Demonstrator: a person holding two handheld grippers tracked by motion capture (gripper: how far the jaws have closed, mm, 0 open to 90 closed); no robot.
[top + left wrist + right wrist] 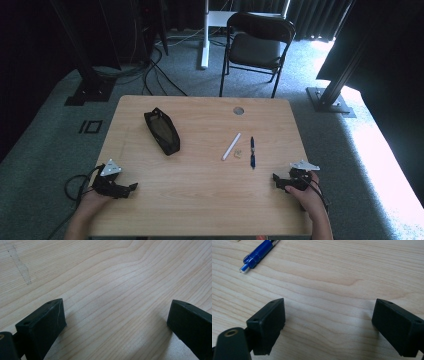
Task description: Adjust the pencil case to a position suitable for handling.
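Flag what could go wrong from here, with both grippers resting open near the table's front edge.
The small tan eraser lies between the white stick and the blue pen, all close together; a wide-open right hand-held gripper reaching in could knock a neighbour aside. The pen could also roll if nudged. The left hand-held gripper trails a cable off the table edge, which might snag.

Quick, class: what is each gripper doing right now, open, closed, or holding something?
Left gripper: open, holding nothing, over bare table.
Right gripper: open, holding nothing.
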